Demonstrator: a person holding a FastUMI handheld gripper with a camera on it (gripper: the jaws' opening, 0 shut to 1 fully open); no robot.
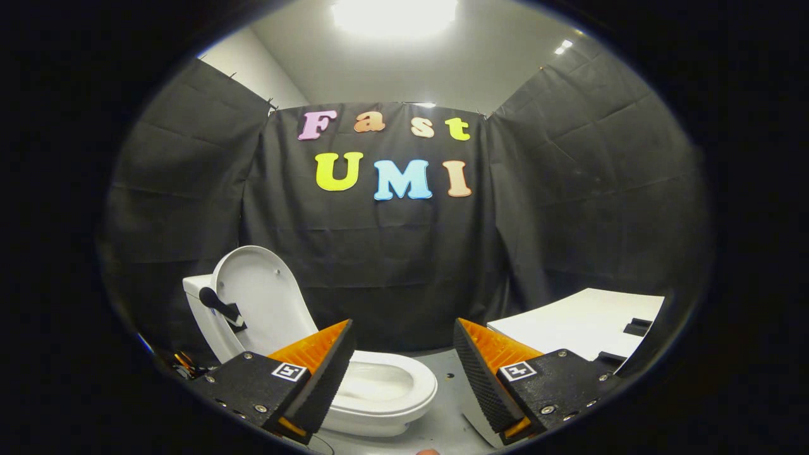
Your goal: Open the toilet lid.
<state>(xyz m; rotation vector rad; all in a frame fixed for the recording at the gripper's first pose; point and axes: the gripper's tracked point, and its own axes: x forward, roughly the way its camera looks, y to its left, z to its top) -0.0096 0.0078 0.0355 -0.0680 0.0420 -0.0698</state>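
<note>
A small white toilet [379, 392] stands on the grey floor, ahead of and partly behind my left finger. Its lid [262, 300] is raised upright, leaning back against the white tank [201, 316], which carries a black flush lever [218, 304]. The seat and bowl lie uncovered. My gripper [402, 344] hovers above the floor just to the right of the bowl, open wide, with nothing between its fingers. The left finger [319, 373] overlaps the near left part of the bowl; the right finger [486, 373] is beside it over bare floor.
A white flat board or tabletop [581, 325] with small black pieces on it lies to the right, beyond the right finger. Black cloth walls close the booth behind and on both sides. Some coloured wires [183, 361] lie left of the toilet's base.
</note>
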